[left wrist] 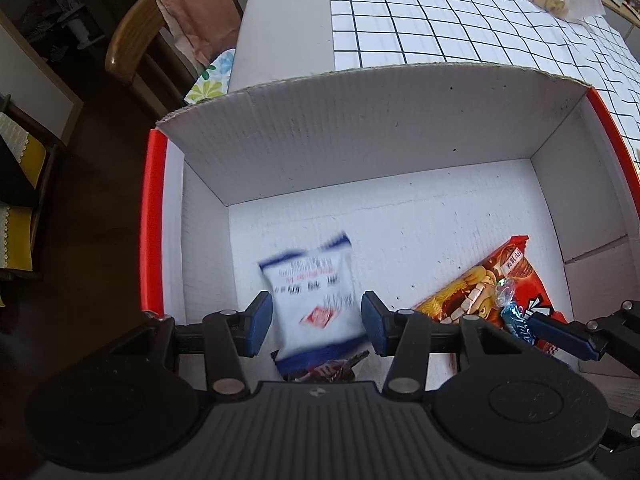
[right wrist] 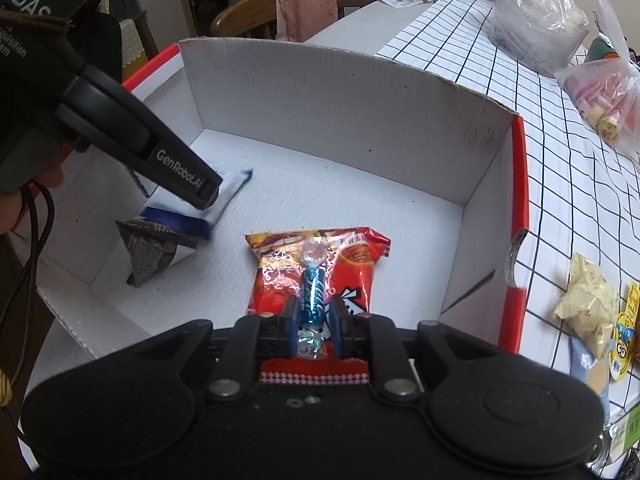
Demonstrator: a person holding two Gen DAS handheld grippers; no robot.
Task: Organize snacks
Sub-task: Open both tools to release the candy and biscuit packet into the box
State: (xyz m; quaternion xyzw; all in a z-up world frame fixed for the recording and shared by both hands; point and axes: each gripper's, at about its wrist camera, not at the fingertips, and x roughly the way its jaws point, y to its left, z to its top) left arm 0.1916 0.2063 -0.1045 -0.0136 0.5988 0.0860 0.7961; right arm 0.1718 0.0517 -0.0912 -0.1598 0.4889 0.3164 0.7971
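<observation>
From the left wrist view, the left tongs (left wrist: 317, 322) stood wide over the white cardboard box (left wrist: 360, 148), and a blurred white-and-blue snack packet (left wrist: 316, 300) lay between the blue pads without touching either. A red snack bag (left wrist: 480, 284) rested further right on the box floor.

From the right wrist view, the right tongs (right wrist: 315, 319) were narrow, clamped on a blue wrapped candy (right wrist: 313, 294) above the red snack bag. The box sat on the counter (right wrist: 560, 168) with its checked cloth.
</observation>
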